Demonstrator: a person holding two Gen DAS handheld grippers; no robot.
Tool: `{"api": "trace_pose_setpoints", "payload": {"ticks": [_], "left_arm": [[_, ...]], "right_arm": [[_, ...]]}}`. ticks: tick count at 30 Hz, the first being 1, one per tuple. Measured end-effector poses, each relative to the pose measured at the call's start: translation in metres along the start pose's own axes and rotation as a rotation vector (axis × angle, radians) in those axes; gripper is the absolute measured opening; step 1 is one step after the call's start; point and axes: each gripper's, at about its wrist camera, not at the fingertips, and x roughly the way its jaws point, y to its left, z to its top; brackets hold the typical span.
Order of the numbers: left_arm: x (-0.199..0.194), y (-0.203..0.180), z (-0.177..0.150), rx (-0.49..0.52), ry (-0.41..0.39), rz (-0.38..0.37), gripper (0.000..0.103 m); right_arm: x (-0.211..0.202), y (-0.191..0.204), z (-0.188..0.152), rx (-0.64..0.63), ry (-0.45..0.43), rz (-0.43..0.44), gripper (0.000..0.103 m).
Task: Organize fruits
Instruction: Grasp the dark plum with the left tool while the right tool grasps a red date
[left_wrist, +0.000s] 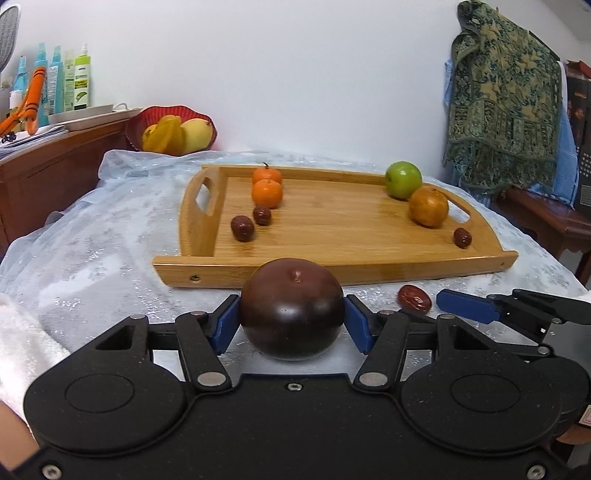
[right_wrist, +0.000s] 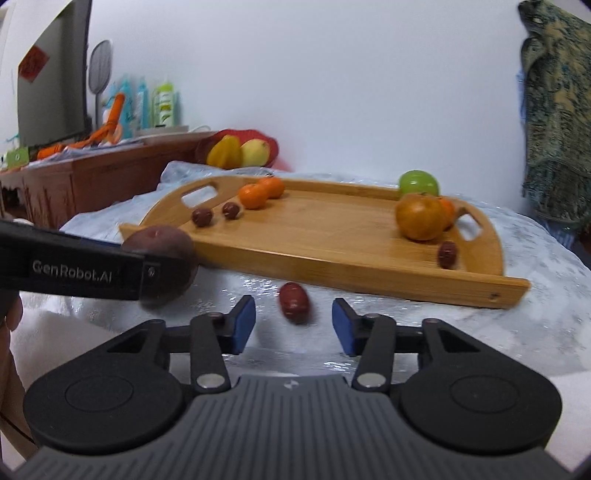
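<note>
A tabletop (left_wrist: 110, 258) under a pale, shiny cloth fills mid-frame. On it lie a wooden tray (left_wrist: 332, 266), a red date (right_wrist: 294, 301) at lower centre, and apparently a dark plum (left_wrist: 291, 314).

Dark maroon apple (left_wrist: 291, 314); tan wooden tray (left_wrist: 332, 264); green apple (left_wrist: 403, 180); blue-green patterned cloth (left_wrist: 502, 96).

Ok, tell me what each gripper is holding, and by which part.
The left gripper holds the dark plum, blue pads pressed on its two opposite sides. The right gripper holds nothing: its jaws stand apart around the red date on the tablecloth, not touching it.
</note>
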Motion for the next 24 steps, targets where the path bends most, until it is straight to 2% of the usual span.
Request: {"api": "trace_pose_setpoints", "payload": {"ticks": [3,8,13,17,24], "left_arm": [[0.000,0.003,0.000,0.001,-0.005,0.004,0.058],[0.000,0.003,0.001,0.000,-0.010,0.007,0.058],[0.001,0.001,0.006,0.000,-0.015,0.004,0.058],[0.000,0.000,0.010,0.003,-0.015,0.005,0.058],[-0.008,-0.001,0.021,0.009,-0.054,-0.013,0.058]], "right_arm": [[0.004,0.001,0.001,0.006,0.008,-0.011,0.050],[0.009,-0.003,0.003,0.036,0.026,-0.033,0.042],[0.013,-0.003,0.006,0.034,0.033,-0.032,0.040],[0.017,-0.003,0.008,0.032,0.040,-0.038,0.025],[0.008,-0.008,0.011,0.065,0.018,-0.042,0.025]]}}
